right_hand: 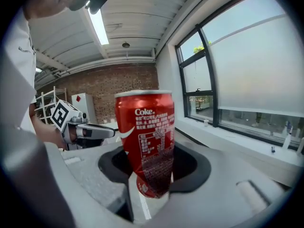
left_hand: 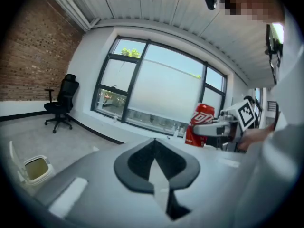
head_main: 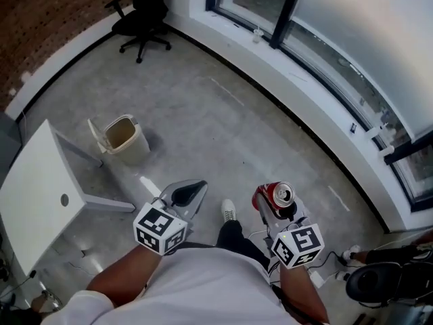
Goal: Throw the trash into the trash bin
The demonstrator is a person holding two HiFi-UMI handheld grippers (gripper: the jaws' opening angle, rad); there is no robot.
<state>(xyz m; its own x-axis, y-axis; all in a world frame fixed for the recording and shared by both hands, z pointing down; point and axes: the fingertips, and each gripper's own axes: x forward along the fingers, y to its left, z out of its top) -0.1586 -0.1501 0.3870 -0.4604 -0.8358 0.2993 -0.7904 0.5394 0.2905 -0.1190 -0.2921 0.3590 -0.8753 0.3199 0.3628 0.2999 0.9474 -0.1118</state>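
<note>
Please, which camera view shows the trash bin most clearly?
The head view: the trash bin is seen whole from above, with its lid open and its inside visible. The left gripper view shows it only small and dim, near the lower left edge. The right gripper view does not show it.

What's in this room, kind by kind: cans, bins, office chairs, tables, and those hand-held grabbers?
Red can: 1
Trash bin: 1
Office chair: 1
White table: 1
Grippers: 2, the left gripper and the right gripper, which holds the can
Total: 6
</note>
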